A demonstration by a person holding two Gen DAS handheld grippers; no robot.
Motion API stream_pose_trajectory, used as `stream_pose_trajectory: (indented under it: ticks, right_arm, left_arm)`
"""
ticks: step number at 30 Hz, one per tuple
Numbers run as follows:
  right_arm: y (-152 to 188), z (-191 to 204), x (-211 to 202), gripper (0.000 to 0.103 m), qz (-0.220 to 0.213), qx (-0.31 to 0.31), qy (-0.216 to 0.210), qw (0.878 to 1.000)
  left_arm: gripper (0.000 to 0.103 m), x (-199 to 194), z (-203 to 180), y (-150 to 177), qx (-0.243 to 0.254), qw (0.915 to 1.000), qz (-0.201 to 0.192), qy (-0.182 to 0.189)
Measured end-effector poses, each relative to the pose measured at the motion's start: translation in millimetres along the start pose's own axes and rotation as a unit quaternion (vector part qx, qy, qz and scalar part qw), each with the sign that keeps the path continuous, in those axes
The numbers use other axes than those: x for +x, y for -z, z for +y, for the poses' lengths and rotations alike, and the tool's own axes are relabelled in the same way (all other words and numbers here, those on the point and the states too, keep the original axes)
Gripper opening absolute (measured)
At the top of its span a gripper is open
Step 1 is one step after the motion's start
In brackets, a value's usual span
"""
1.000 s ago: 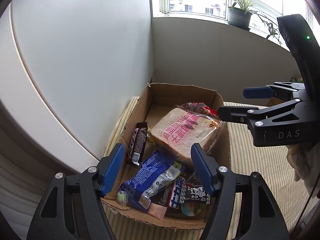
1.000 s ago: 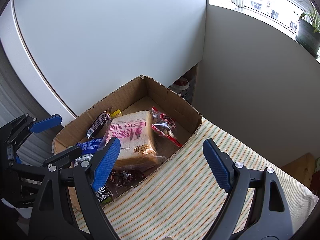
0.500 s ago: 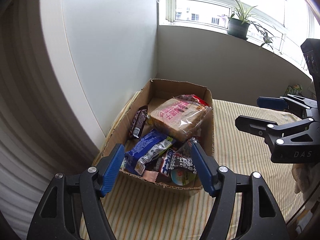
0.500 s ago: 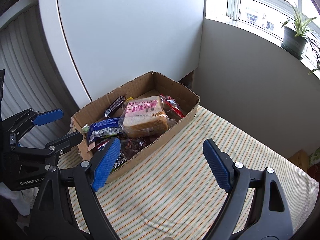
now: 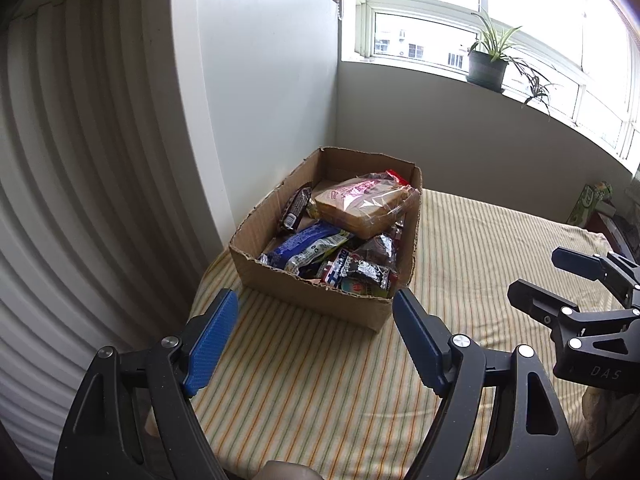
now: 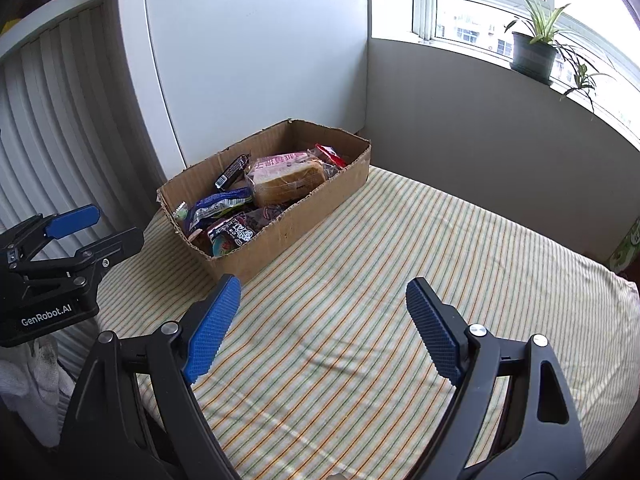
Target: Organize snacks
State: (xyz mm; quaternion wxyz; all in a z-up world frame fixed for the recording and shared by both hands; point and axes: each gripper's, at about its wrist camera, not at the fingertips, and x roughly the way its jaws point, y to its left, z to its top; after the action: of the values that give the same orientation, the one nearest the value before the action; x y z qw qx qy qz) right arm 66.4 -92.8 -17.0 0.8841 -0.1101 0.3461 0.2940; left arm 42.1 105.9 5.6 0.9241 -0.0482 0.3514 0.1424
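Both claws gape with nothing between them, the left gripper point(image 5: 316, 336) and right gripper point(image 6: 324, 320) hanging over the striped cloth point(image 6: 380, 280), while the cardboard box point(image 5: 320, 300) of snacks, bread bag point(image 5: 360, 208) on top, sits at twelve o'clock.

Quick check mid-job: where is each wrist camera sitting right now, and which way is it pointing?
Left wrist: behind the open left gripper, facing the cardboard box of snacks; right gripper at right edge.
Right wrist: behind the open right gripper, facing the striped cloth, box up-left; left gripper at left edge.
Shared: box, bread bag, potted plant.
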Motion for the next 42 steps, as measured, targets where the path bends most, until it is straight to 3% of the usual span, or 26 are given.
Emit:
stream_pose_trajectory:
  ticks: [8,42]
  right_arm:
    - [-3,2,-12,0.087,-0.016,-0.003,0.009,1.000]
    - [1,4,-17,0.087,-0.016,0.001,0.000,1.000]
  left_arm:
    - [0.080,-7,1,3,-0.006,1.0000,-0.004,0.001]
    - [0.080,-14,-5,1,-0.005,0.9999,-0.010,0.010]
